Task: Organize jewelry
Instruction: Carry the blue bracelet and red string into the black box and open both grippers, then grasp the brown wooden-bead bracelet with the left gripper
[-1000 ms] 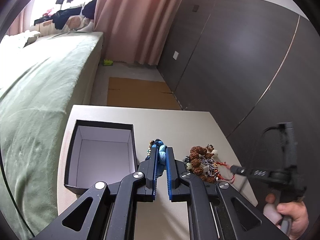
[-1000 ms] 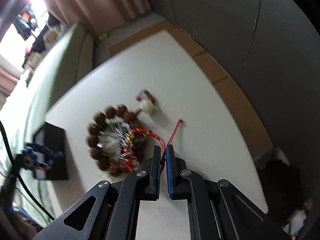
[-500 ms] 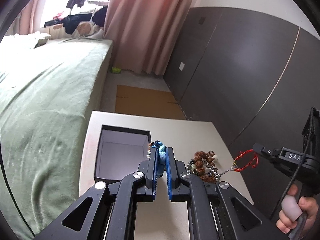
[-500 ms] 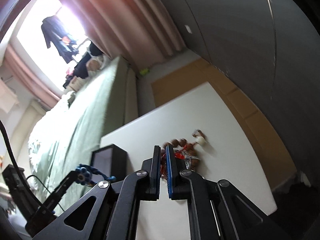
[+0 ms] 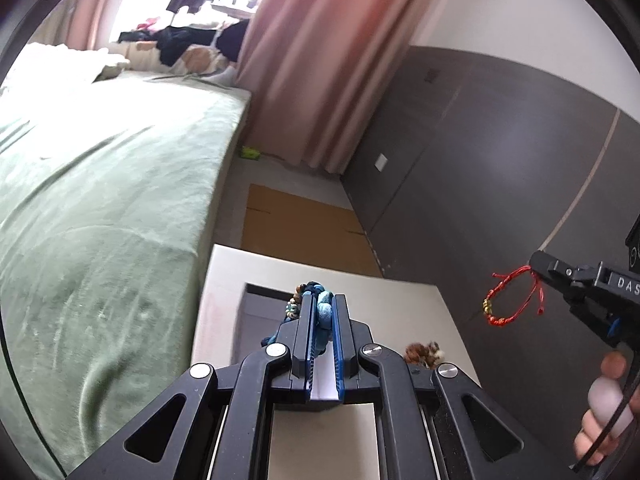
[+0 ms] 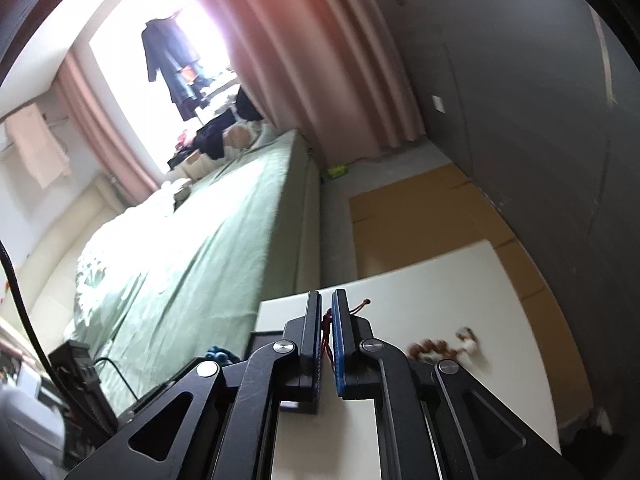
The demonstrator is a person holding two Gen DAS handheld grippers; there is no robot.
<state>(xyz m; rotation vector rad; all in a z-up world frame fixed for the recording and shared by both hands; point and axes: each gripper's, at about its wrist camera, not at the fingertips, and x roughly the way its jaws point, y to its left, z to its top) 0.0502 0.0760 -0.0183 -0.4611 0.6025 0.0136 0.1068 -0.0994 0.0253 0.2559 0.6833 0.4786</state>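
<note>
My left gripper (image 5: 324, 298) is shut on a blue knotted bracelet (image 5: 323, 306) with small beads on its left side, held above the open black box (image 5: 256, 312). The box is mostly hidden behind the fingers. In the left wrist view my right gripper (image 5: 534, 266) hangs in the air at the right, shut on a red cord bracelet (image 5: 508, 300) that dangles free. The right wrist view shows the same red cord (image 6: 327, 326) pinched between the pads of my right gripper (image 6: 326, 296). A brown bead bracelet pile (image 5: 424, 352) (image 6: 436, 348) lies on the white table (image 6: 460, 292).
A bed with a green cover (image 5: 100, 184) runs along the table's left side. A dark wall (image 5: 500, 160) stands to the right. Flat cardboard (image 5: 300, 220) lies on the floor beyond the table. A hand (image 5: 608, 412) grips the right tool at the lower right.
The right gripper rose off the table, pulling the red cord bracelet clear of the brown bead pile. The left gripper moved back and up with the blue bracelet, now over the box.
</note>
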